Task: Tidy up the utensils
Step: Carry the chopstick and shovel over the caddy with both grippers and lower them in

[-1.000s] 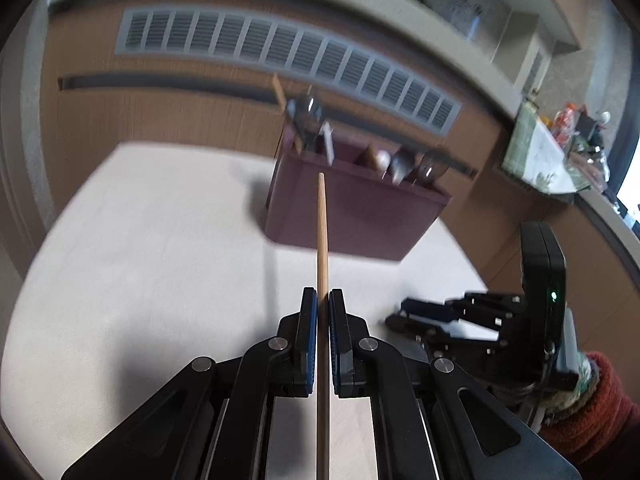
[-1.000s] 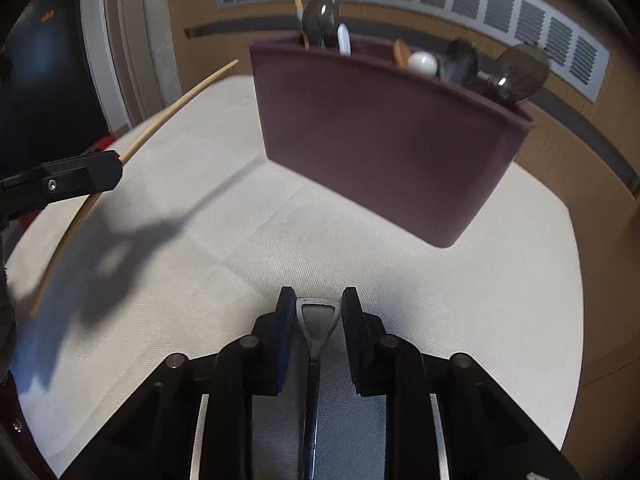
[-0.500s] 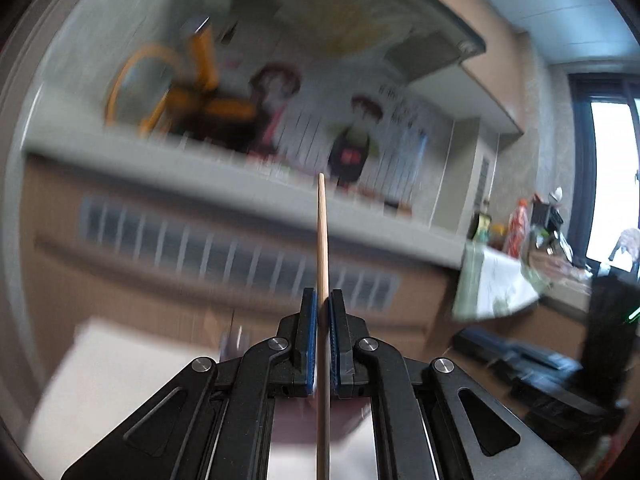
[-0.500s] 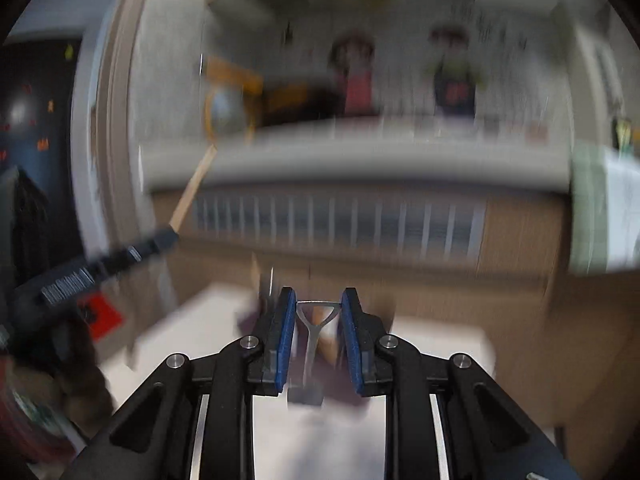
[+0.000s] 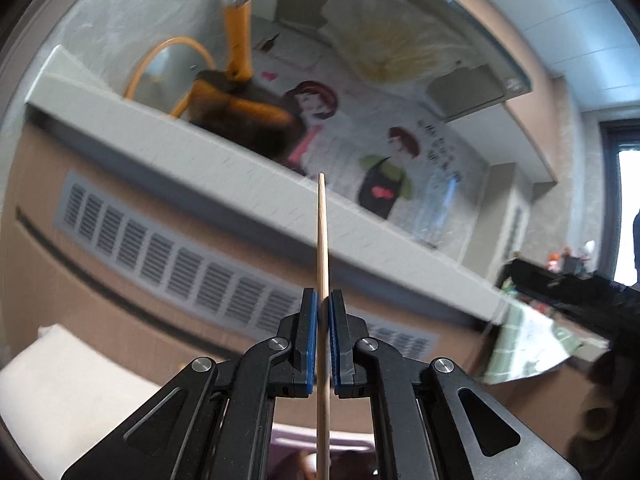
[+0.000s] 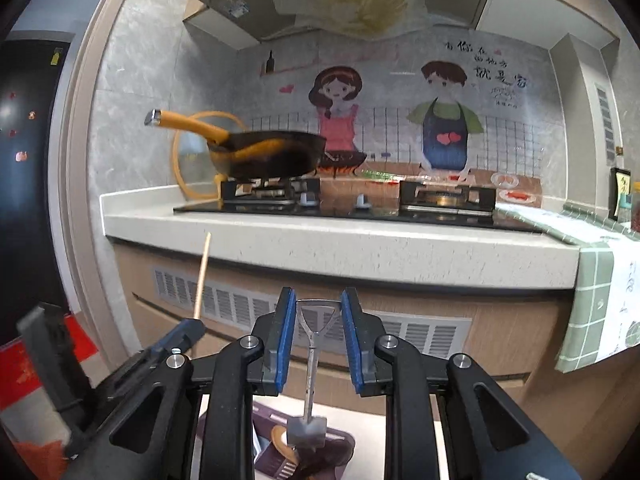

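My left gripper [image 5: 323, 300] is shut on a thin wooden chopstick [image 5: 322, 240] that points straight ahead, held up in the air. In the right wrist view, my right gripper [image 6: 318, 300] is shut on the triangular handle of a small metal shovel-shaped utensil [image 6: 311, 344], whose head hangs down. Below it sits the dark purple utensil holder [image 6: 264, 456] with spoons inside. The left gripper [image 6: 176, 340] and its chopstick [image 6: 202, 276] appear at the lower left there. The holder's rim [image 5: 352, 438] shows under the left gripper's fingers.
Ahead is a kitchen counter [image 6: 340, 240] with a gas hob and an orange-handled frying pan [image 6: 272, 152]. A vent grille [image 6: 240, 304] runs along the cabinet front. A green checked cloth [image 6: 592, 272] hangs at the right. The white table [image 5: 60, 380] lies below.
Both grippers have risen and tilted up with their utensils still held. The holder dropped from the middle of each view to the bottom edge, and the counter and wall came into view.
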Demonstrator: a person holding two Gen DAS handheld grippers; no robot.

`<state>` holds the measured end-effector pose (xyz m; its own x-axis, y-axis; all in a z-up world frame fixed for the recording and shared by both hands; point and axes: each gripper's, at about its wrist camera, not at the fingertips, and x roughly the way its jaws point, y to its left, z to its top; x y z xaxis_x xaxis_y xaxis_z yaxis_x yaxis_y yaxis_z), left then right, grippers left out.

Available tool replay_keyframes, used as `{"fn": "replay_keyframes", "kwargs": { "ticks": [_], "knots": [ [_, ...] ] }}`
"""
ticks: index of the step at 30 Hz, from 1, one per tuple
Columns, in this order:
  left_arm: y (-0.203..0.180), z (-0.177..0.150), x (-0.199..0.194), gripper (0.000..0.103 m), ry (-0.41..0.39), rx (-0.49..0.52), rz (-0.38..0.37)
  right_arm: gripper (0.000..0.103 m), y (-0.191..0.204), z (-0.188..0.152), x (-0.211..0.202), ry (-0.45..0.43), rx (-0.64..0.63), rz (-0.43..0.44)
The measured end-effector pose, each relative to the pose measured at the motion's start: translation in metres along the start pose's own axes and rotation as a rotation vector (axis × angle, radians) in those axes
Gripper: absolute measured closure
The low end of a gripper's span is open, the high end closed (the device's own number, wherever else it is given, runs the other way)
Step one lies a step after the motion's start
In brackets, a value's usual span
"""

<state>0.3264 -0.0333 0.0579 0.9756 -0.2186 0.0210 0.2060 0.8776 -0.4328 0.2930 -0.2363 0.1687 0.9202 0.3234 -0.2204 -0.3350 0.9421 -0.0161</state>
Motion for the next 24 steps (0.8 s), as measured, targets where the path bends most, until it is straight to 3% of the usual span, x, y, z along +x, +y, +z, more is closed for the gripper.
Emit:
{"fn": "replay_keyframes", "kwargs": {
  "ticks": [4,10,15,24],
  "knots": [
    [-0.002,-0.02,0.008,0.097,-0.013,0.045,0.07,0.082,-0.002,-0.013,0.009,0.026,0.007,0.015],
    [-0.01,-0.048,0.009,0.097,-0.077,0.19,0.166,0.082,-0.006,-0.034,0.026,0.074,0.024,0.012],
    [-0.005,-0.061,0.016,0.097,-0.042,0.196,0.191,0.082,-0.005,-0.051,0.04,0.107,0.027,0.003],
    [0.013,-0.08,0.003,0.097,0.121,0.13,0.148,0.082,-0.006,-0.086,0.046,0.197,0.054,-0.002]
  ]
}}
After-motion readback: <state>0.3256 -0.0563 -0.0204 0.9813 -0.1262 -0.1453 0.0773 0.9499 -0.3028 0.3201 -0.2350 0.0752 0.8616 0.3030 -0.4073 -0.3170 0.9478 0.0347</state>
